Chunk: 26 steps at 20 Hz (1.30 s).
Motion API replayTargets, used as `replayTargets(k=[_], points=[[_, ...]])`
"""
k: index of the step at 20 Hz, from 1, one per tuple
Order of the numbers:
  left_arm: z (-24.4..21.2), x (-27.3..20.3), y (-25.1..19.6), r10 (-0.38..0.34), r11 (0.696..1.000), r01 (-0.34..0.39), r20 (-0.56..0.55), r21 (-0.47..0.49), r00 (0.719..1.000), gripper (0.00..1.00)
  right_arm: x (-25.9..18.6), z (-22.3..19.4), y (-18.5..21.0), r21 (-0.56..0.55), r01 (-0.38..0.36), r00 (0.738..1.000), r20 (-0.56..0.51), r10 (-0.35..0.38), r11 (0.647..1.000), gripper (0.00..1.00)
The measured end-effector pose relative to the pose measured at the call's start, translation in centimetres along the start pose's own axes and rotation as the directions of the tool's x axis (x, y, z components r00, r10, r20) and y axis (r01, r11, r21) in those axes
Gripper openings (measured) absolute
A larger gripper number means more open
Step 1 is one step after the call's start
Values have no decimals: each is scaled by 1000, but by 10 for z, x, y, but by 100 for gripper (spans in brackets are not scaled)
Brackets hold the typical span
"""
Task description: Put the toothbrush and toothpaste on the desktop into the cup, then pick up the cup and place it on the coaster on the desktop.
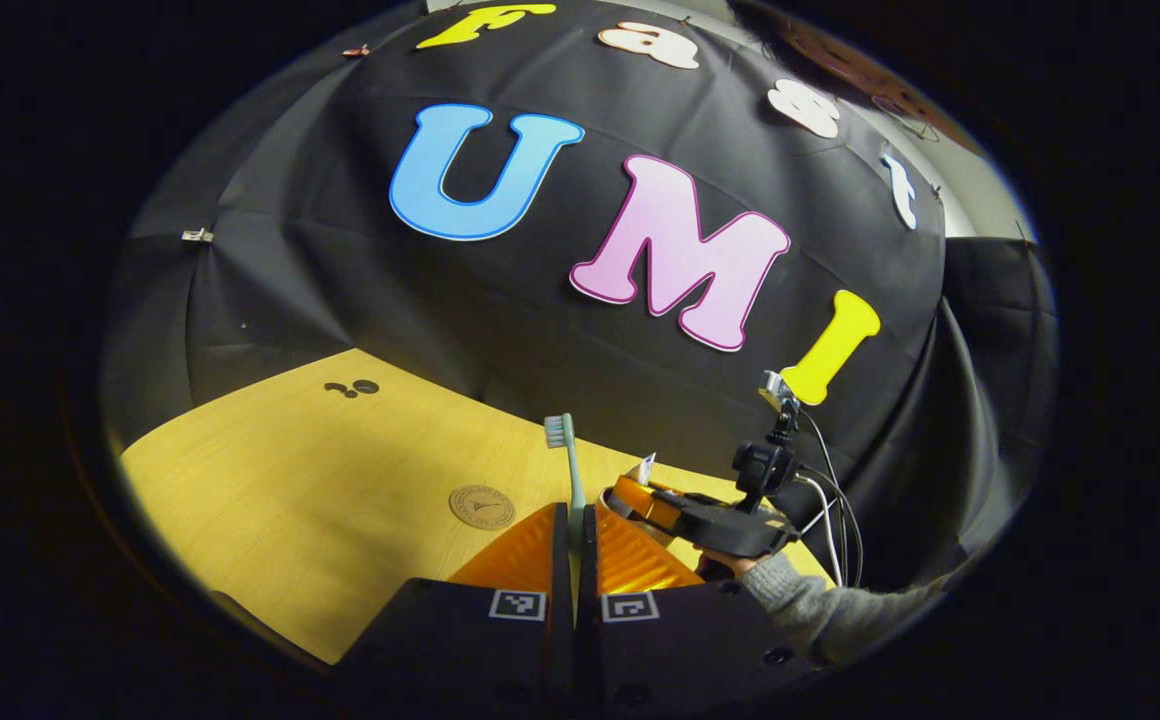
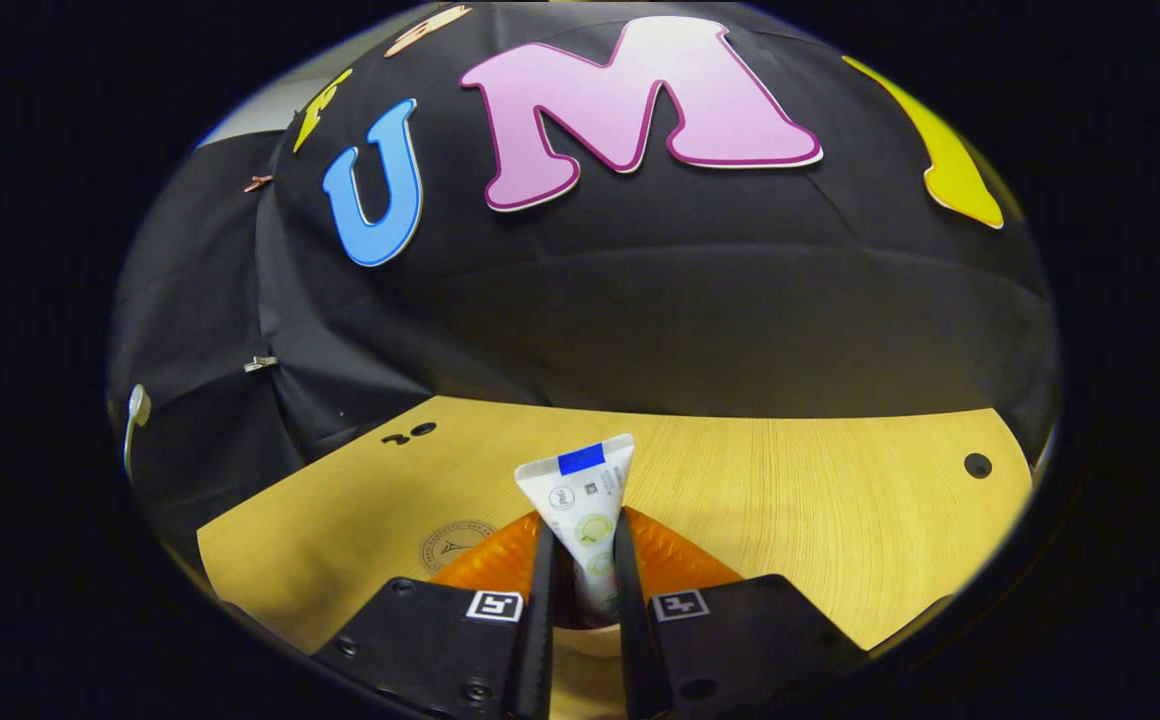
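Toothbrush [image 1: 570, 470] stands upright, bristles up, clenched between my left gripper [image 1: 574, 555] fingers above the wooden desk [image 1: 320, 500], with the round coaster [image 1: 481, 506] lying just beyond. My right gripper [image 2: 580, 570] grasps the toothpaste [image 2: 580, 510], crimped end up, over a pale rim I cannot identify.

A recording booth: black cloth wall [image 2: 700, 320] behind a wooden desktop [image 2: 840, 500].

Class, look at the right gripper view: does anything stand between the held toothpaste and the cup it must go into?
Nothing visible does. The right hand-held gripper grips the toothpaste upright, and a pale rim, probably the cup, shows directly below between its fingers.
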<state>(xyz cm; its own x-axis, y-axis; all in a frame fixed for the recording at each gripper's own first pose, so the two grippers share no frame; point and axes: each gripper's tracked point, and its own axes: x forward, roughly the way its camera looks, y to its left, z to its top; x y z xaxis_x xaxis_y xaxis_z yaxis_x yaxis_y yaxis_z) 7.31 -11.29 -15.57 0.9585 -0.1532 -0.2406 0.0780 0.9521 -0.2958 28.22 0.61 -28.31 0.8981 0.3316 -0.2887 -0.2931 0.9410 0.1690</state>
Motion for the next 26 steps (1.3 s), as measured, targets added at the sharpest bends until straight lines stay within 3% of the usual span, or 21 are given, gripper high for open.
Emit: replayTargets(k=[3,5,6,9,16,21,26], points=[[12,41,-21,-61,998,63,74,-26,995,6,-13,31,2,60,-26,996,91,21,998,45],[17,60,-28,-80,996,85,115,-40,990,6,-21,60,-2,91,-42,985,172,26,995,39],[22,78,-35,-93,994,100,148,-42,985,6,-33,84,-9,118,-52,972,235,23,992,52],[36,123,-43,-93,994,103,239,-31,967,6,-69,99,-38,113,-28,962,275,-5,993,52],[55,192,-53,-59,997,76,410,-24,910,6,-120,30,-80,103,24,990,137,-38,994,52],[1,240,-36,10,997,-38,392,64,920,6,-126,2,-89,122,13,996,82,-23,993,52],[-37,257,-31,33,991,-77,354,113,935,6,-115,-14,-95,151,18,999,39,-25,988,52]])
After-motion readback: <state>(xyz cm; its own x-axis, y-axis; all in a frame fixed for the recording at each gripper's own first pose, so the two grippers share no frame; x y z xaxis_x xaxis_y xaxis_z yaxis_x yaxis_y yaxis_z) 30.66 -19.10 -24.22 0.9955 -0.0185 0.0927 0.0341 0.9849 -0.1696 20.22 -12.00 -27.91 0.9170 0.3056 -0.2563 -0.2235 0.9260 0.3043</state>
